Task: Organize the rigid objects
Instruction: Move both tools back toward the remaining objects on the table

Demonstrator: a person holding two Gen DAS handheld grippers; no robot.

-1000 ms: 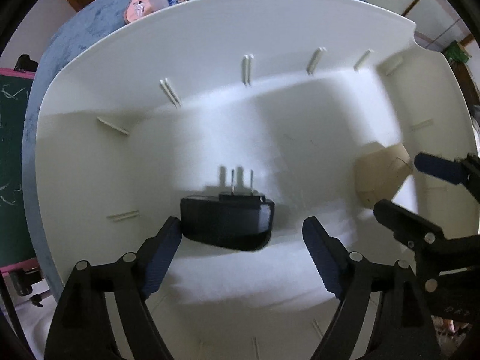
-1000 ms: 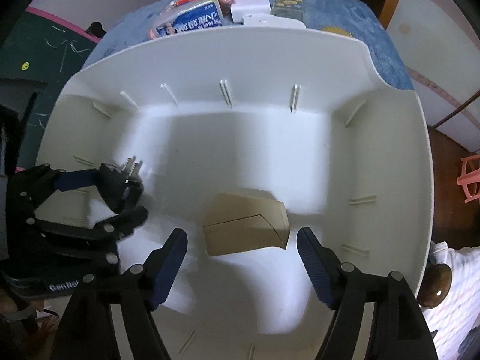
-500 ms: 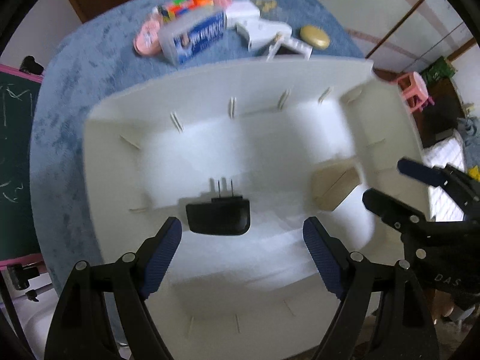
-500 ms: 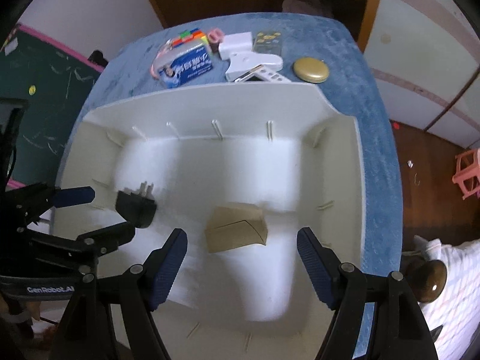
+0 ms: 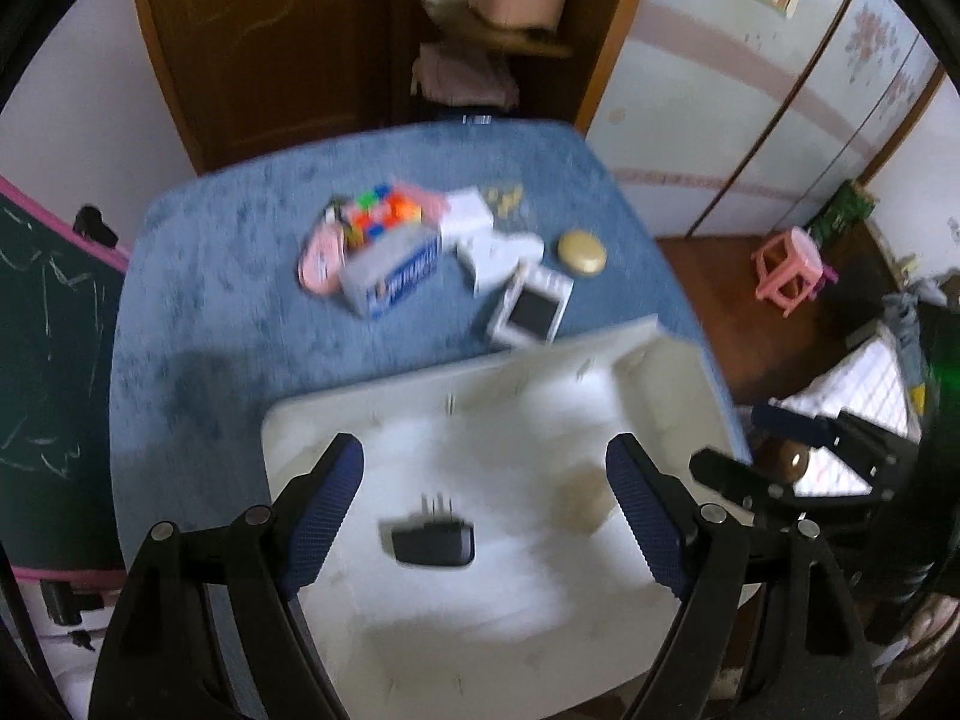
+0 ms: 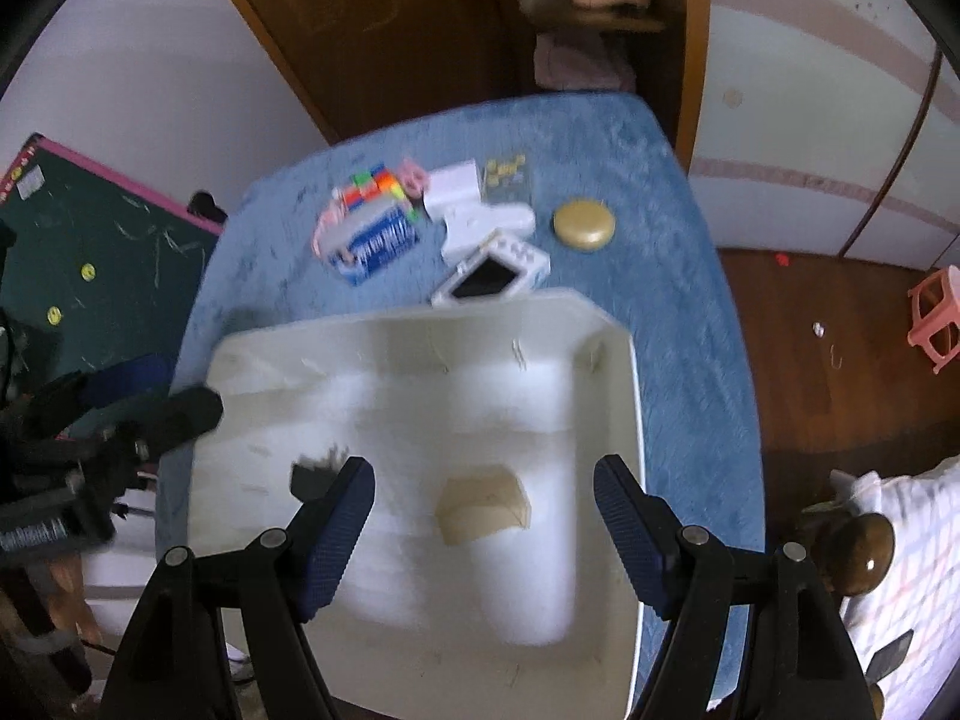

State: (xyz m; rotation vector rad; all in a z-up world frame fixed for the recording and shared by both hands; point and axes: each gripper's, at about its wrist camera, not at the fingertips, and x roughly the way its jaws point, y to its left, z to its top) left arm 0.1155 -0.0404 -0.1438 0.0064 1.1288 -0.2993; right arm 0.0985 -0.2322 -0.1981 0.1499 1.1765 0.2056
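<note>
You have pulled both grippers up and back since a second ago: then the white plastic bin (image 5: 420,414) filled each view, and now its whole outline shows with the blue cloth-covered table (image 5: 198,276) around it. Your left gripper (image 5: 489,504) hangs above the bin with its jaws spread wide and nothing between them. Your right gripper (image 6: 483,519) does the same, jaws apart and empty.

The black plug adapter (image 5: 432,543) lies where it lay before, on the bin floor with its prongs pointing toward the far wall. The tan cardboard box (image 6: 483,507) also rests on the bin floor, to the right of the adapter and apart from it.

Beyond the bin's far wall, a cluster of things now shows in full on the table: a colourful puzzle cube (image 5: 384,213), a blue-and-white carton (image 5: 393,279), a white handheld game console (image 6: 492,273) just beside the bin's rim, and a round gold disc (image 6: 583,225).

Your left view shows the adapter whole, while in your right view a blue finger pad (image 6: 336,537) covers part of it. Your right view gives the cardboard box with clear edges; in your left view it is only a pale blur. Both views are smeared by motion.
</note>
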